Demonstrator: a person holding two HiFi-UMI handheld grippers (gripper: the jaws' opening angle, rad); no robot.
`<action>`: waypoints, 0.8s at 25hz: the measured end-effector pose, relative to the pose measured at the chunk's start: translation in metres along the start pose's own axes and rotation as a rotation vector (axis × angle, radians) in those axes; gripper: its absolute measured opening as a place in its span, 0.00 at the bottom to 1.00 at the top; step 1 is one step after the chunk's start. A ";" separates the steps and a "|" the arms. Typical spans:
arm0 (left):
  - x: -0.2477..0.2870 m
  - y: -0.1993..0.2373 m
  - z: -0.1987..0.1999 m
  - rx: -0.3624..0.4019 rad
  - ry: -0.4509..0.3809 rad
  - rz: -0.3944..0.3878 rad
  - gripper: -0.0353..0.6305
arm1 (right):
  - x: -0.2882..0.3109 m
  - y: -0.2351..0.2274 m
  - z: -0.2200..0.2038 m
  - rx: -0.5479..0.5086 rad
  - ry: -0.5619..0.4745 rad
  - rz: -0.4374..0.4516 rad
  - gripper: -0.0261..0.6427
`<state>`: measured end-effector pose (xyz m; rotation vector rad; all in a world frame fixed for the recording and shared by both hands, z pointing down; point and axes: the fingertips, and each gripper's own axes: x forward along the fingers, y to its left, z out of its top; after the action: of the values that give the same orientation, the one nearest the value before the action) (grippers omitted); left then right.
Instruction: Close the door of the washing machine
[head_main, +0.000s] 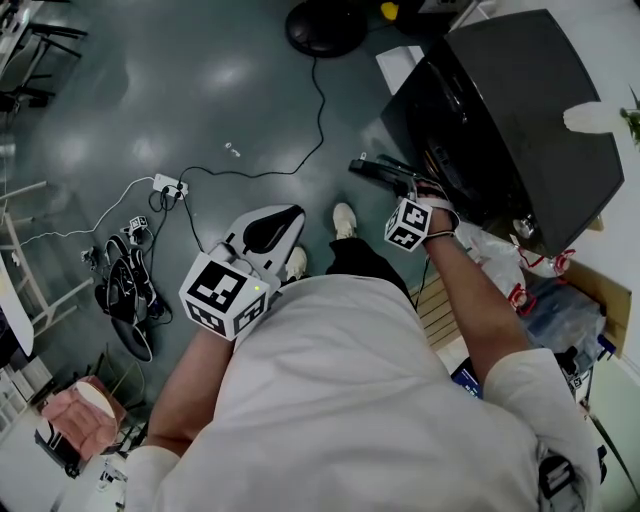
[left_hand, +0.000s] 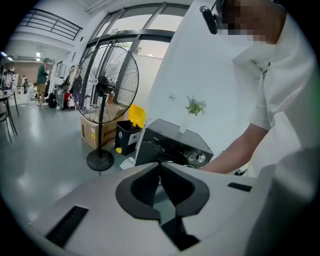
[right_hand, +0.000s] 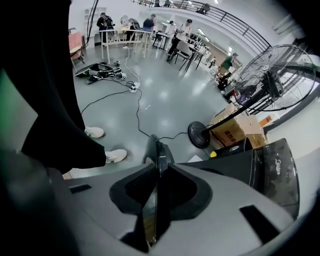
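Note:
A black washing machine (head_main: 530, 120) stands at the right of the head view, its front facing the floor space. Its thin dark door (right_hand: 159, 150) stands open, edge-on between the right jaws. My right gripper (right_hand: 156, 172) is shut on that door edge; in the head view the gripper (head_main: 398, 185) sits at the machine's front, past its marker cube. My left gripper (head_main: 283, 217) hangs over the floor near the person's shoes, shut with nothing between its jaws. In the left gripper view the gripper (left_hand: 160, 167) points toward the washing machine (left_hand: 170, 145), well short of it.
A standing fan (left_hand: 107, 85) with a round base (head_main: 325, 25) is beyond the machine, with a cable (head_main: 320, 100) trailing to a power strip (head_main: 168, 185). Plastic bags (head_main: 495, 258) lie right of the machine. A yellow-lidded bin (left_hand: 127, 132) and a cardboard box (left_hand: 92, 132) stand by the fan.

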<state>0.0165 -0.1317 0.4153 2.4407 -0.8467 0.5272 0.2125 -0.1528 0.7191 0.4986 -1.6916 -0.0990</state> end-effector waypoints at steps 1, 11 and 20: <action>0.001 0.000 0.001 0.001 -0.001 0.001 0.09 | 0.001 -0.005 -0.001 0.009 0.002 -0.005 0.16; 0.010 0.005 0.002 -0.014 0.026 0.008 0.09 | 0.016 -0.051 -0.014 0.112 0.023 -0.034 0.16; 0.025 0.003 0.005 -0.027 0.039 0.018 0.09 | 0.024 -0.091 -0.030 0.208 0.043 -0.079 0.16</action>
<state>0.0332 -0.1483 0.4245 2.3920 -0.8555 0.5649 0.2632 -0.2372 0.7164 0.7184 -1.6489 0.0309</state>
